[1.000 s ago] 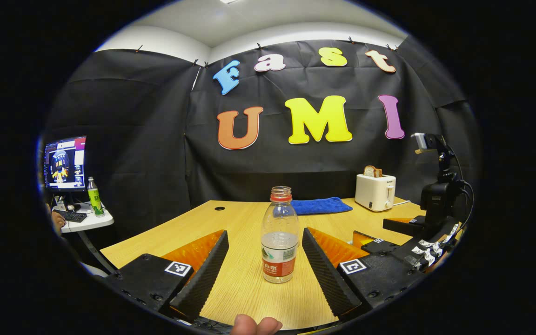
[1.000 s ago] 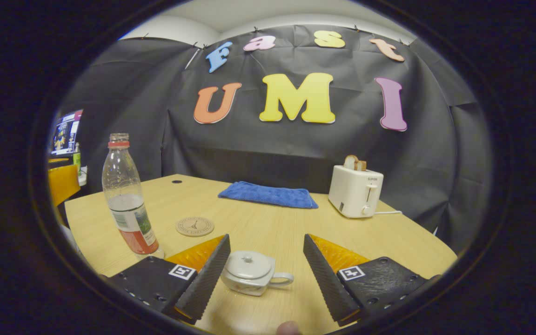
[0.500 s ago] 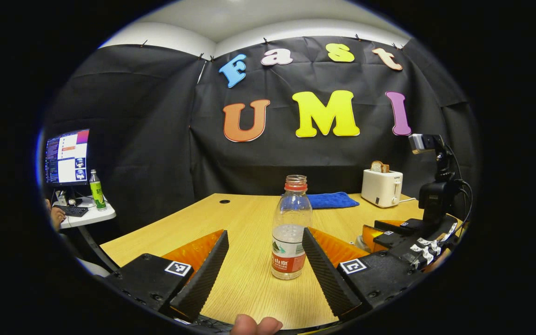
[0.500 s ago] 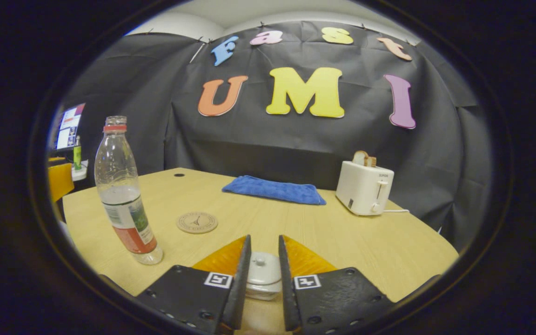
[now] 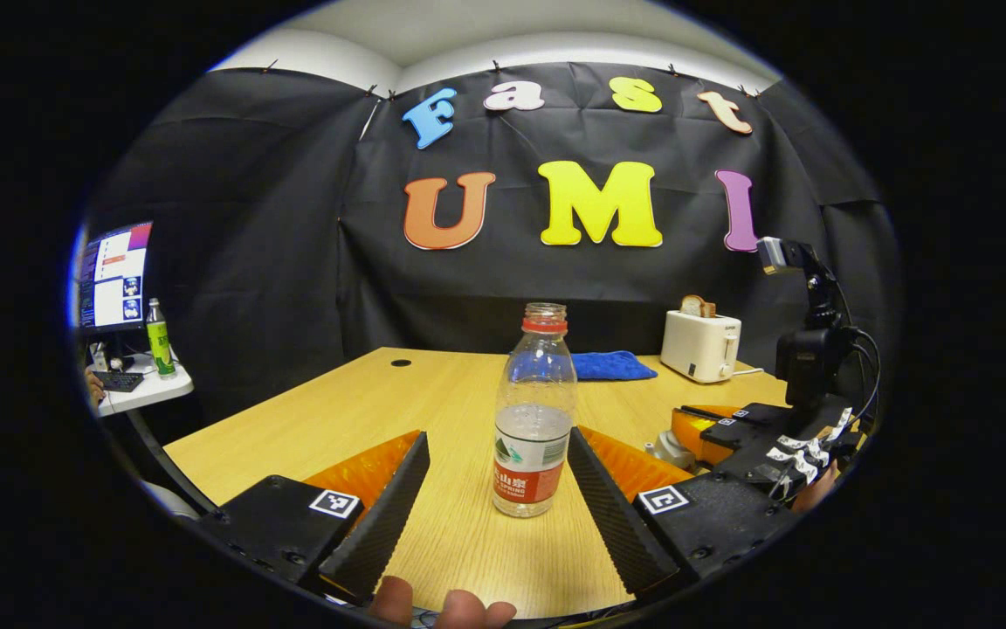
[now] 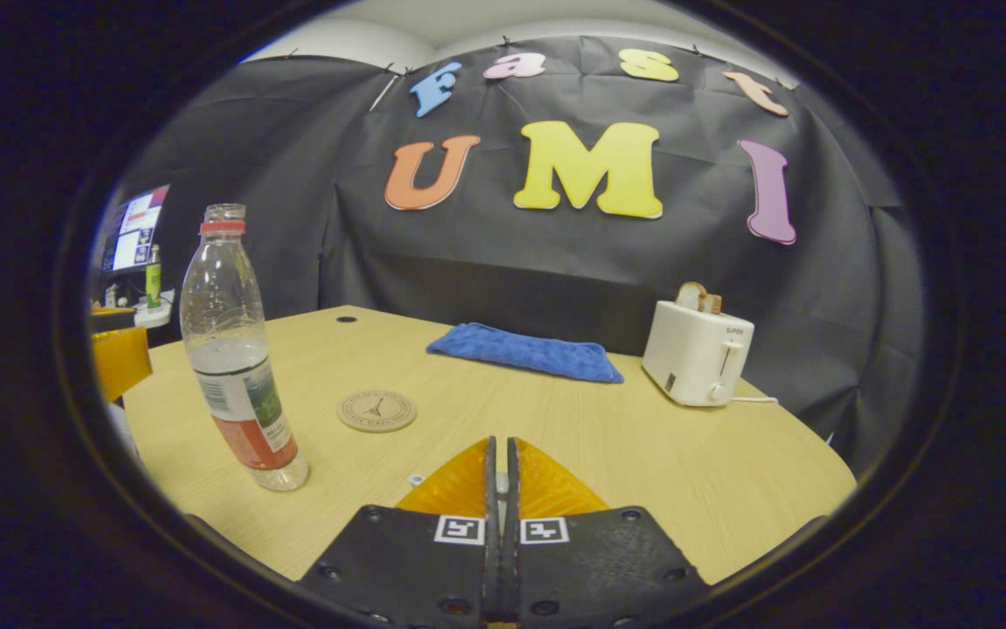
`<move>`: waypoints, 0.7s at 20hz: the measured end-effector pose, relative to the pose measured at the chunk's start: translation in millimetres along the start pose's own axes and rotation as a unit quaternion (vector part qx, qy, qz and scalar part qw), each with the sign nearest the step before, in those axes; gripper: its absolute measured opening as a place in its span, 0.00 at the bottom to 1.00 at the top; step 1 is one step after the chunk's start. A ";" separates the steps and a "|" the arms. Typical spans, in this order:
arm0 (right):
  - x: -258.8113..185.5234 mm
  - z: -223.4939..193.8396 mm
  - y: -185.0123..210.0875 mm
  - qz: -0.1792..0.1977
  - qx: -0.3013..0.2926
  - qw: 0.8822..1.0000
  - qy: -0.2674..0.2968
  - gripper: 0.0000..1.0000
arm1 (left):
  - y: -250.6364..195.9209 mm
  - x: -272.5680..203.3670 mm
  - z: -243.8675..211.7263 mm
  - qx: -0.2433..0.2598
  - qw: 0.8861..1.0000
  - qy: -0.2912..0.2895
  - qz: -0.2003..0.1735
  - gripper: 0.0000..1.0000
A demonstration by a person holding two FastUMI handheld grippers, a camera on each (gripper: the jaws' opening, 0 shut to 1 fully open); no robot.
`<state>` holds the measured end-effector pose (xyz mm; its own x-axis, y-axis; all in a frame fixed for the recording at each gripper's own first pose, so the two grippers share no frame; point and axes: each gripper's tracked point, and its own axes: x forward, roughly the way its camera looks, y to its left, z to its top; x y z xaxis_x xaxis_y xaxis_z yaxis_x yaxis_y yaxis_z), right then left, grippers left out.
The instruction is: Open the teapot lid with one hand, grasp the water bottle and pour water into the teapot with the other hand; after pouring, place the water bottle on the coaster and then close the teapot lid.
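While my left gripper (image 5: 496, 472) stands spread around the uncapped water bottle (image 5: 533, 411) without touching, my right gripper (image 6: 500, 476) is pinched nearly closed, something pale between; coaster (image 6: 376, 411) at ten o'clock.

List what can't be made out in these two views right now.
- Small white ceramic teapot: in the left gripper view, mostly covered by the right hand-held gripper; in the right gripper view, that hand-held gripper's nearly closed fingers hide whether the lid is lifted.
- Clear plastic water bottle between the open left hand-held gripper: label too small.
- Round cork coaster: its print is too small.
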<state>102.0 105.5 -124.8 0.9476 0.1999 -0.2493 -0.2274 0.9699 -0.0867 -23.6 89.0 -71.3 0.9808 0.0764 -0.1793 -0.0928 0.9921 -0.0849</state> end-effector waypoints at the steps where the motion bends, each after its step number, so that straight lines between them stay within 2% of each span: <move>1: -1.2 2.2 0.0 0.002 0.000 1.000 0.002 0.00 | -2.6 2.8 -4.1 -0.003 1.000 0.005 -0.008 1.00; 14: -33.4 39.7 -6.9 0.025 0.009 0.999 -0.035 0.00 | -12.9 34.3 -43.8 -0.003 0.998 0.051 -0.029 1.00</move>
<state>80.9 97.6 -77.5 0.9485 0.2567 -0.1857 -0.2713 0.9607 -0.0581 3.8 74.4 -119.2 0.9619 0.0086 -0.2732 -0.0385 0.9938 -0.1043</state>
